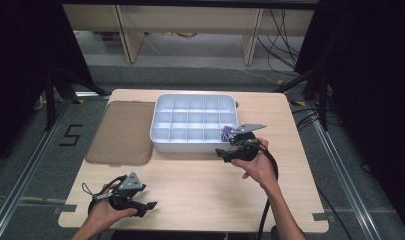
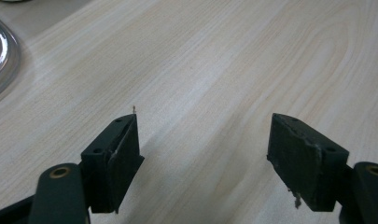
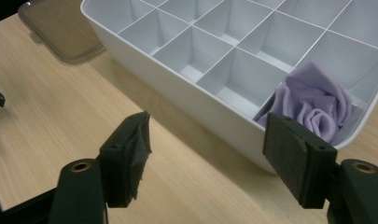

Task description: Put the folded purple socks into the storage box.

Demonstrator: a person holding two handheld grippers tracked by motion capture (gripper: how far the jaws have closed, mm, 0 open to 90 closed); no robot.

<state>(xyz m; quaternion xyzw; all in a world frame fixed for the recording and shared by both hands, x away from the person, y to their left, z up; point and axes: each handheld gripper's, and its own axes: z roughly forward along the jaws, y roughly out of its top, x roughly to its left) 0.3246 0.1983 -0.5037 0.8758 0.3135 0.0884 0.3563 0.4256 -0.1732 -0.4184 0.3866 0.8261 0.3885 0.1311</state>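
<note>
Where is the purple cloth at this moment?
The purple cloth lies in the near right corner compartment of the white divided tray, just in front of the open right gripper.

We see bare forearms beside the white tray (image 1: 162,140). Our left gripper (image 1: 145,206) and right gripper (image 1: 221,152) are black, each with a grey three-cornered plate, brass-ringed screws and a black cable.
</note>
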